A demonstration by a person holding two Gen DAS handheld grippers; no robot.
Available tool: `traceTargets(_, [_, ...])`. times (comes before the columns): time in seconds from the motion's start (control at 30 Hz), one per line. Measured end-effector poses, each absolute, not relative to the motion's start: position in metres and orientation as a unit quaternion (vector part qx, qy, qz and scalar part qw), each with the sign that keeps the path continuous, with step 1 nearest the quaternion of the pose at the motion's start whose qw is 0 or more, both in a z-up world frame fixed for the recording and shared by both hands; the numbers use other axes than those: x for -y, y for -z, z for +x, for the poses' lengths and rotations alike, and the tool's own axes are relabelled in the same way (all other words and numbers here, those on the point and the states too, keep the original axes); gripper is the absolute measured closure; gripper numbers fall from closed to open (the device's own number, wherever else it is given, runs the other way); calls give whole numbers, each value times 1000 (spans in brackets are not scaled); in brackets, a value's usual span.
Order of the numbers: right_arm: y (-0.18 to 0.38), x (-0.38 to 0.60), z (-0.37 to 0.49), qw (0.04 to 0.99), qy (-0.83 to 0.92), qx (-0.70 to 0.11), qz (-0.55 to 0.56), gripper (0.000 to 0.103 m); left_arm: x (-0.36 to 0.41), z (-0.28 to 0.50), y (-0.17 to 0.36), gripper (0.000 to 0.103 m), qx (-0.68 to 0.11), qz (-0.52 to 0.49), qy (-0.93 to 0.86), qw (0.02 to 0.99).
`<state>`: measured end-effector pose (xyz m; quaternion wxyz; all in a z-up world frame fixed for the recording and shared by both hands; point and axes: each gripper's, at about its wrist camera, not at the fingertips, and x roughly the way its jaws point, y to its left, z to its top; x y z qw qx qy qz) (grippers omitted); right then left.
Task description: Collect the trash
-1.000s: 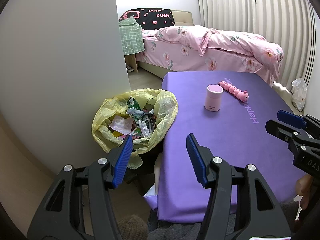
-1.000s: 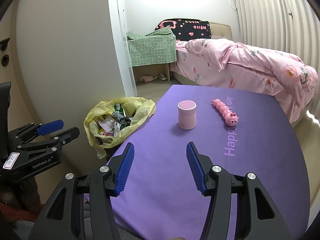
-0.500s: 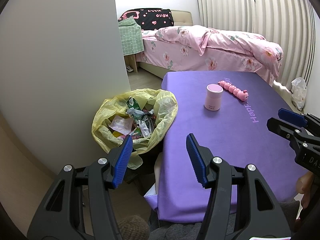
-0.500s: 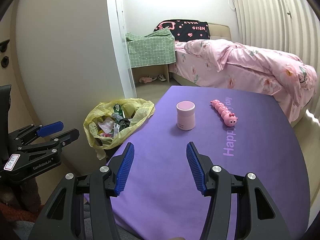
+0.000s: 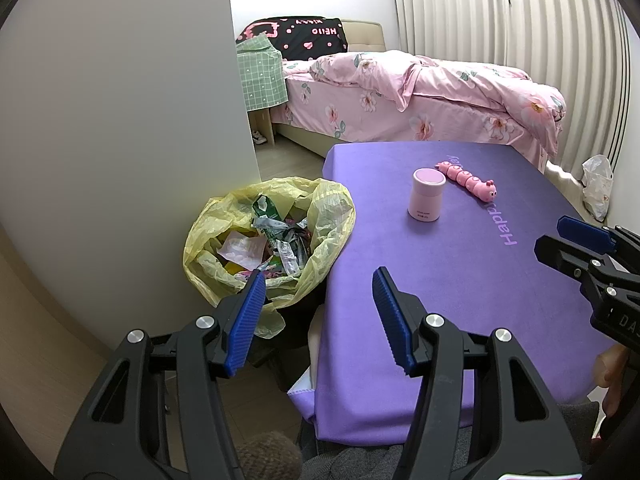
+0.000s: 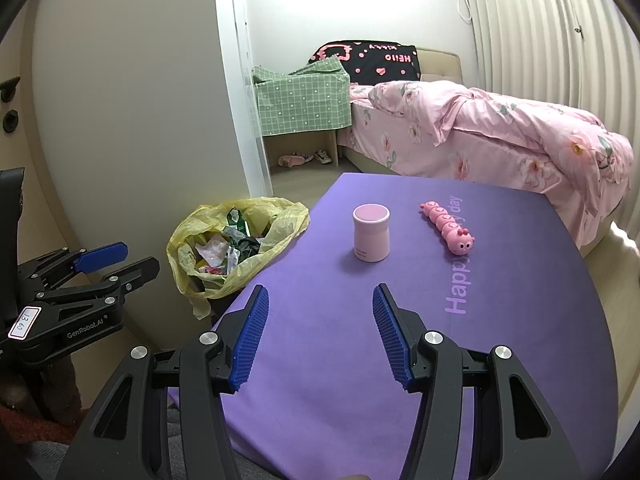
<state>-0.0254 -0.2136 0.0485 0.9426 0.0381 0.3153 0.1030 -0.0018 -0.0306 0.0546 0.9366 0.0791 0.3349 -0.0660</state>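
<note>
A bin lined with a yellow plastic bag (image 5: 328, 216) stands on the floor at the table's left edge, filled with crumpled wrappers (image 5: 276, 240); it also shows in the right wrist view (image 6: 276, 240). My left gripper (image 5: 318, 308) is open and empty, held over the gap between bin and table. My right gripper (image 6: 318, 320) is open and empty above the near part of the purple table (image 6: 500, 360). Each gripper shows in the other's view, the right one (image 5: 576, 236) and the left one (image 6: 108, 260).
On the purple table (image 5: 460, 300) stand a pink cylindrical jar (image 5: 427, 196) and a pink caterpillar toy (image 5: 468, 180). A white wall (image 5: 120, 120) is close behind the bin. A pink bed (image 5: 420, 96) lies beyond. A white bag (image 5: 598, 184) sits on the floor at the right.
Both grippers stay open and nearly still; the views shift only slightly.
</note>
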Motion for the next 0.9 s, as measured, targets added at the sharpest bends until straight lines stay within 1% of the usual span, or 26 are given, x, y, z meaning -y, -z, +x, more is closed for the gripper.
traceTargets(0.9, [-48,211,-26,942,-105,-318,38,52,29,-2,-55,50,-336,78,67,936])
